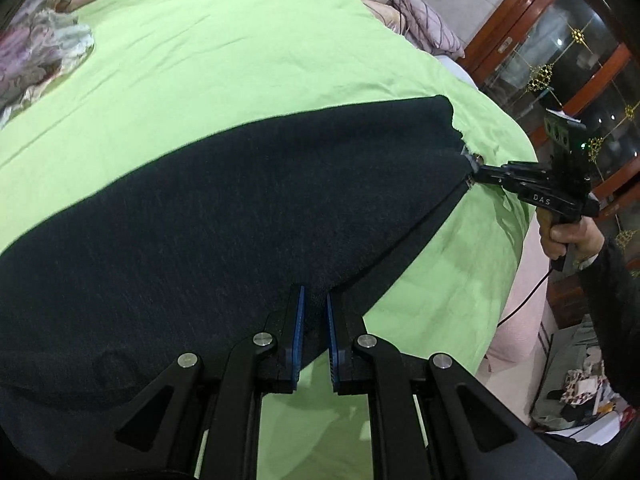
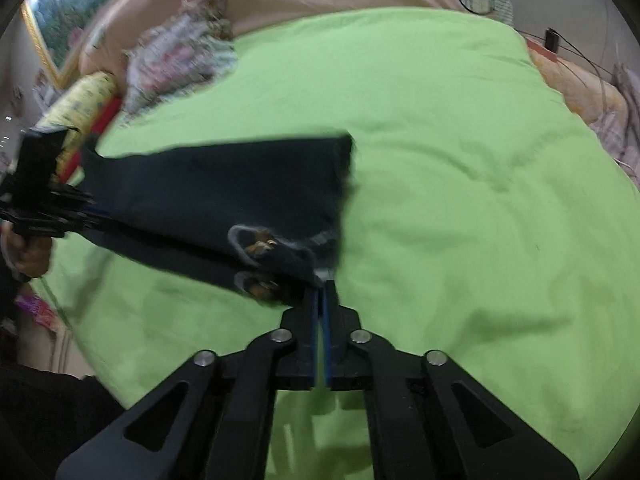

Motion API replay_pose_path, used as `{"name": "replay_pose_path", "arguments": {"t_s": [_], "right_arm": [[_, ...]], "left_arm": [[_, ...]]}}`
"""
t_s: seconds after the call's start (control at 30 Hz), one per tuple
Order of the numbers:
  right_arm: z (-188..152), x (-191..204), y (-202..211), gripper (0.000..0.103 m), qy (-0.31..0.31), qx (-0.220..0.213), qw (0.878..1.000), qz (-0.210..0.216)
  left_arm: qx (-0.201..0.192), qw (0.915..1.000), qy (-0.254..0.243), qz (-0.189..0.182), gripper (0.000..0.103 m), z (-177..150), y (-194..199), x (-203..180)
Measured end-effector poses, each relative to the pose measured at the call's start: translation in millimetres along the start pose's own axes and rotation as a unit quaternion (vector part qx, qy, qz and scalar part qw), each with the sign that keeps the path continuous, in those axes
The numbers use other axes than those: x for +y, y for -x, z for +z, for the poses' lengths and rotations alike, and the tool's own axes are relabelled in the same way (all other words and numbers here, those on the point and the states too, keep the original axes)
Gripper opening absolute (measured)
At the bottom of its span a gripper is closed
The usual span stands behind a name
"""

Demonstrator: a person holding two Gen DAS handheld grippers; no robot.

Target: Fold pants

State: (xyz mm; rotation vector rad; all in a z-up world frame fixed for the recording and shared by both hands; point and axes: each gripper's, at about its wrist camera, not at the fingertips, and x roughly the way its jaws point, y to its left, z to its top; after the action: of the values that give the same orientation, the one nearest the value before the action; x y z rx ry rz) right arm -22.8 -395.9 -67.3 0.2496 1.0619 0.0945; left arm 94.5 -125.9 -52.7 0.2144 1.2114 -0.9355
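Observation:
Dark navy pants (image 1: pixel 224 208) are stretched out over a green bed sheet (image 1: pixel 224 60). My left gripper (image 1: pixel 316 300) is shut on the pants' near edge, cloth between its blue pads. My right gripper (image 1: pixel 474 170) pinches the waistband corner at the far right of the left wrist view. In the right wrist view my right gripper (image 2: pixel 321 286) is shut on the waistband corner next to the buttons (image 2: pixel 260 246) of the pants (image 2: pixel 224 184). The left gripper (image 2: pixel 86 210) holds the far end of the cloth at the left edge.
A crumpled floral blanket (image 1: pixel 36 52) lies at the bed's far left corner, also in the right wrist view (image 2: pixel 176 60). Pillows (image 1: pixel 424 24) and a wooden glass cabinet (image 1: pixel 560 64) stand to the right. The bed edge (image 1: pixel 520 240) drops off near the right hand.

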Motion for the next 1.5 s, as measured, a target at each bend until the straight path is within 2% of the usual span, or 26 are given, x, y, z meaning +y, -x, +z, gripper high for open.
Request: {"name": "replay_pose_path", "arguments": {"t_s": [0.07, 0.13, 0.2, 0.27, 0.33, 0.37, 0.4, 0.47, 0.7, 0.9, 1.07, 1.17, 1.4, 1.5], "right_arm": [[-1, -2, 6, 0.0, -0.018, -0.011, 1.0, 0.003], [1, -3, 17, 0.001, -0.049, -0.019, 0.999, 0.01], [2, 3, 28, 0.005, -0.058, -0.033, 0.998, -0.004], [3, 13, 45, 0.021, -0.055, -0.061, 0.996, -0.019], [2, 28, 61, 0.061, -0.06, -0.1, 0.993, -0.003], [2, 36, 68, 0.067, -0.06, -0.12, 0.991, 0.011], [4, 43, 69, 0.068, -0.055, -0.13, 0.99, 0.019], [8, 63, 69, 0.068, -0.04, -0.138, 0.989, 0.034], [19, 117, 33, 0.068, -0.022, -0.122, 0.988, 0.091], [22, 154, 7, 0.068, -0.012, -0.101, 0.986, 0.128], [31, 177, -5, 0.068, -0.005, -0.095, 0.985, 0.142], [35, 190, -10, 0.068, 0.009, -0.092, 0.985, 0.146], [52, 235, -34, 0.068, 0.057, -0.078, 0.981, 0.166], [62, 260, -49, 0.068, 0.083, -0.07, 0.978, 0.176]], "left_arm": [[-0.003, 1.0, 0.006, 0.0, 0.01, 0, -2, 0], [-0.005, 0.9998, 0.017, -0.003, 0.019, -3, -3, 1], [-0.006, 0.9991, 0.033, -0.025, 0.029, -7, 0, 7], [-0.018, 0.998, 0.051, -0.034, 0.031, -12, 6, 12], [-0.027, 0.9972, 0.064, -0.029, 0.031, -19, 12, 15], [-0.031, 0.9968, 0.071, -0.022, 0.031, -23, 15, 17], [-0.038, 0.996, 0.08, -0.008, 0.033, -28, 19, 21], [-0.05, 0.9939, 0.098, 0.007, 0.038, -35, 27, 29], [-0.089, 0.9828, 0.156, 0.044, 0.058, -63, 66, 64], [-0.133, 0.9587, 0.233, 0.094, 0.061, -75, 113, 113], [-0.161, 0.9379, 0.292, 0.096, 0.072, -84, 146, 156], [-0.167, 0.9237, 0.33, 0.1, 0.073, -88, 164, 184], [-0.16, 0.8989, 0.393, 0.11, 0.074, -69, 185, 229], [-0.134, 0.8927, 0.41, 0.131, 0.074, -48, 191, 252]]}}
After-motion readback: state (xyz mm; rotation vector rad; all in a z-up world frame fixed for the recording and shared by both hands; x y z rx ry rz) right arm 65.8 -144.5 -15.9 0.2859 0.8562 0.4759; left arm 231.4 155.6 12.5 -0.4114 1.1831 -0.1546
